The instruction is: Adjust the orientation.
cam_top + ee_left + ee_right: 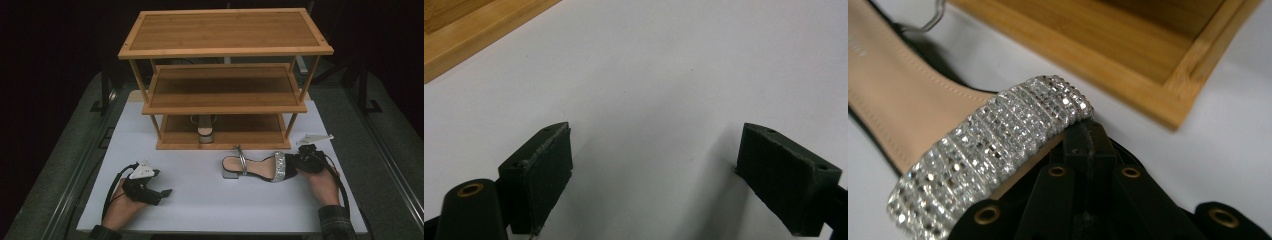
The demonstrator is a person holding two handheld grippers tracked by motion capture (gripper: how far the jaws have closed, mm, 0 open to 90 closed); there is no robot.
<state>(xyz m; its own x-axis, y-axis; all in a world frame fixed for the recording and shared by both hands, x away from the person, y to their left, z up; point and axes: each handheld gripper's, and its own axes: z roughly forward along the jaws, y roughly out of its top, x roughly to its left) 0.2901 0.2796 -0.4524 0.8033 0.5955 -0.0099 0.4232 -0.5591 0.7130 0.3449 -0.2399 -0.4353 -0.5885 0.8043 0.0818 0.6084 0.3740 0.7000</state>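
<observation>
Right now the right gripper [301,164], at the lower right of the high view, is clamped on the toe end of the sandal [255,166], which lies on the white table [200,200] just below the bamboo rack [225,80]. Lower left, the left gripper [162,192] rests with jaws wide apart, holding nothing. A second sandal [205,131] stands on the rack's bottom shelf.

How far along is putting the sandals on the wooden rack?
One sandal already stands on the bottom shelf of the rack. The second sandal is in hand: the right gripper is shut on its toe end, by the glittery strap, and it lies on the white table. The left gripper is open and empty. Left to do: shelving the second sandal.
</observation>
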